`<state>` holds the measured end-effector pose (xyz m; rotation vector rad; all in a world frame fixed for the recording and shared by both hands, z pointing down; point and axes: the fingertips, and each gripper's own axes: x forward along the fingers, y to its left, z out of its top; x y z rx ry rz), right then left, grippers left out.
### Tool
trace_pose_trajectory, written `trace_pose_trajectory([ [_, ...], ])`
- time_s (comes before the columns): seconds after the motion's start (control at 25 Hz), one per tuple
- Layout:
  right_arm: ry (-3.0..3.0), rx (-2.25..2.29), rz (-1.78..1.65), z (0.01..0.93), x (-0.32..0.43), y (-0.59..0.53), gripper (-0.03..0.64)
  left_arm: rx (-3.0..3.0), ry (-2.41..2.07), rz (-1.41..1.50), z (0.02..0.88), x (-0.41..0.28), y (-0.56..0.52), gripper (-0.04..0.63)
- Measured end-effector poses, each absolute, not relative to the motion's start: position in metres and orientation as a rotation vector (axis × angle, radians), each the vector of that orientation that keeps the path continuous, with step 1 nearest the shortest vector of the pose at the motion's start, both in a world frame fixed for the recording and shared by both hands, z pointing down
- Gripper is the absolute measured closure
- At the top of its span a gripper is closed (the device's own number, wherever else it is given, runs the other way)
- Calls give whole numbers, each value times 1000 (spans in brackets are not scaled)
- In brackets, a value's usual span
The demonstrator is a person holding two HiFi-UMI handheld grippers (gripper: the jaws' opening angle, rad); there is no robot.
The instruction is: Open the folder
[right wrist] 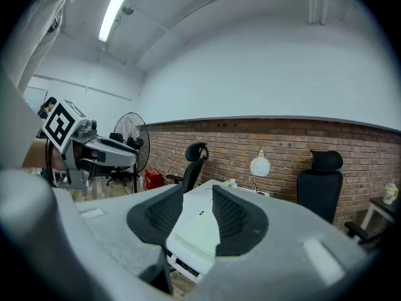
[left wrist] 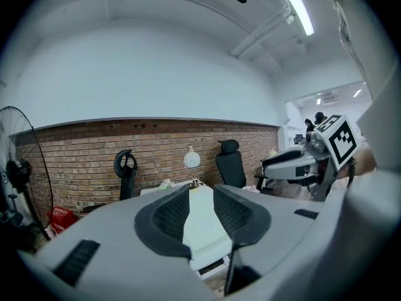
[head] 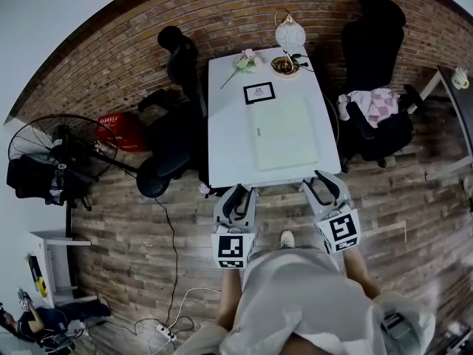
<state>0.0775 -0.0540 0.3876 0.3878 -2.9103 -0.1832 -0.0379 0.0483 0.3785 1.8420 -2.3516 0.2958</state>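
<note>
In the head view, one pale green flat folder lies, seemingly closed, at the middle of the white rectangular table. The left gripper and right gripper hover at the table's near edge, probably lined up to reach the folder. The left gripper view, then the right gripper view, each show two jaws parted and empty.

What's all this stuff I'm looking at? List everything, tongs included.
table: one, white, centre
folder: one, pale green, lying flat on table
framed card: one, black-edged, behind folder
lamp: one, white globe, table's far end
bowl: one, brownish, beside lamp
flower: one, pale pink, table's far end
office chairs: two, black, one each side of table
cloth: one, pink-white, on right-hand chair
fan: one, black, floor at left
basket: one, red, beside fan
left tongs: grey, open, empty
right tongs: grey, open, empty
</note>
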Motion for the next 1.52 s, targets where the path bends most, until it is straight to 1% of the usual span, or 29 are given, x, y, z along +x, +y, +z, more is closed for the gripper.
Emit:
trace_pose_trajectory([
  [0.52, -2894, 390, -112, 402, 61, -81, 469, 1823, -2337, 310, 392, -51, 23, 477],
  [0.68, -2893, 382, -150, 406, 51, -87, 469, 1824, -2323, 307, 398, -61, 16, 477],
  [0.84, -2877, 419, -114, 410, 40, -95, 469, 1845, -2312, 306, 402, -74, 4, 477],
  [1.04, -2867, 447, -160, 413, 23, -105, 469, 1887, -2278, 295, 409, -93, -10, 477],
  [1.24, -2830, 522, -49, 418, 5, -116, 469, 1925, -2230, 290, 417, -115, -29, 477],
  [1.4, -2820, 541, -85, 423, -10, -129, 469, 1953, -2188, 291, 424, -131, -44, 476],
  [1.52, -2782, 579, -12, 431, -20, -135, 469, 1968, -2157, 294, 432, -144, -55, 476],
])
